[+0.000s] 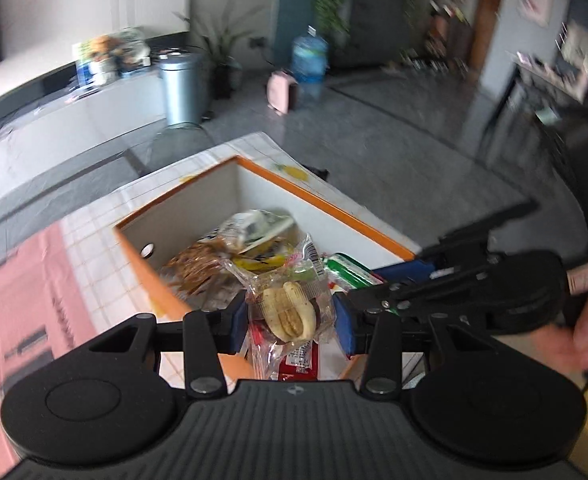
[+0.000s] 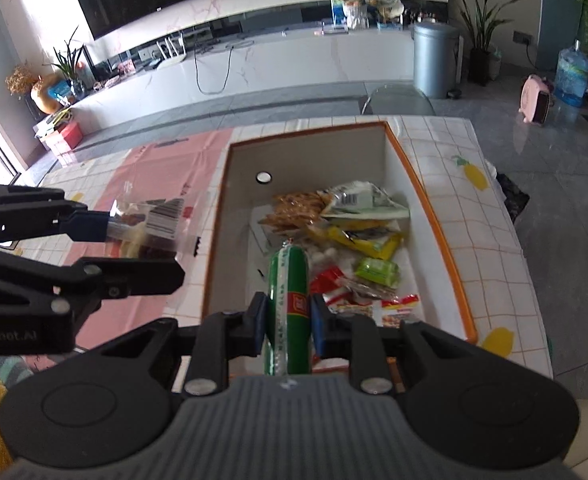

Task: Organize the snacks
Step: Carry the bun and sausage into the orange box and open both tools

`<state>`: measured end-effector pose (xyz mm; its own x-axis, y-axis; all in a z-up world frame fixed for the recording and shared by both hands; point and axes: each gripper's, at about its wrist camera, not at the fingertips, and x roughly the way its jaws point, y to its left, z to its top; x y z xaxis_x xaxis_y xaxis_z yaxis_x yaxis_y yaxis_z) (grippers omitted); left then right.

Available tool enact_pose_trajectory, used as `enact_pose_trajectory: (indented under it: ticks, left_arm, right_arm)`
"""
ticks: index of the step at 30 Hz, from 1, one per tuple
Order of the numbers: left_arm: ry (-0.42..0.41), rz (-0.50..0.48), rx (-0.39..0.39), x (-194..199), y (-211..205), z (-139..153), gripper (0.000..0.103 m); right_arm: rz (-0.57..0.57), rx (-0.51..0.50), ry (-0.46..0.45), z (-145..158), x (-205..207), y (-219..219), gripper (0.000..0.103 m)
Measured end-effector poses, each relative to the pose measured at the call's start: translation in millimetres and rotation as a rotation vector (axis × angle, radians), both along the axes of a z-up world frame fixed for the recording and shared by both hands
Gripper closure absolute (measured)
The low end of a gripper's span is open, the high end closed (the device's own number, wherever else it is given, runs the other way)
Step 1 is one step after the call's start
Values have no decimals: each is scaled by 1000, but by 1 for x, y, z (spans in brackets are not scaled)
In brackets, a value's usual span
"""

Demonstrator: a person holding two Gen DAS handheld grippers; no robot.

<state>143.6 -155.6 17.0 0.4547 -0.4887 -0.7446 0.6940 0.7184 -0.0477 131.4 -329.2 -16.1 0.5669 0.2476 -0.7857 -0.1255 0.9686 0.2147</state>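
Pink-and-white tablecloth [image 2: 154, 168]: spread under the box, tiled pattern on its right part.
Left gripper [image 1: 290, 320]: fingers clamped on a clear-wrapped pastry [image 1: 290, 316], held beside the box's left wall.
Orange-rimmed box [image 2: 425, 200]: loose snack packets [image 2: 357, 216] heaped inside.
Right gripper [image 2: 288, 320]: fingers clamped on a green sausage stick [image 2: 288, 280], held over the box's near end.
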Motion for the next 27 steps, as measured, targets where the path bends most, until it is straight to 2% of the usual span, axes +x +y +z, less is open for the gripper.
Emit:
enact_pose_trajectory:
  ticks: [7, 13, 20, 27]
  left_arm:
    - [-15, -150, 224, 24, -42, -36, 54]
    - [64, -243, 380, 51, -60, -73, 54]
    - [114, -360, 494, 71, -77, -104, 53]
    - [156, -488, 607, 76, -88, -128, 53]
  right_arm:
    - [20, -24, 100, -26, 41, -30, 83]
    - [55, 30, 194, -53, 70, -32, 83]
    - [87, 75, 315, -83, 90, -29, 83]
    - [177, 35, 350, -91, 99, -16, 83]
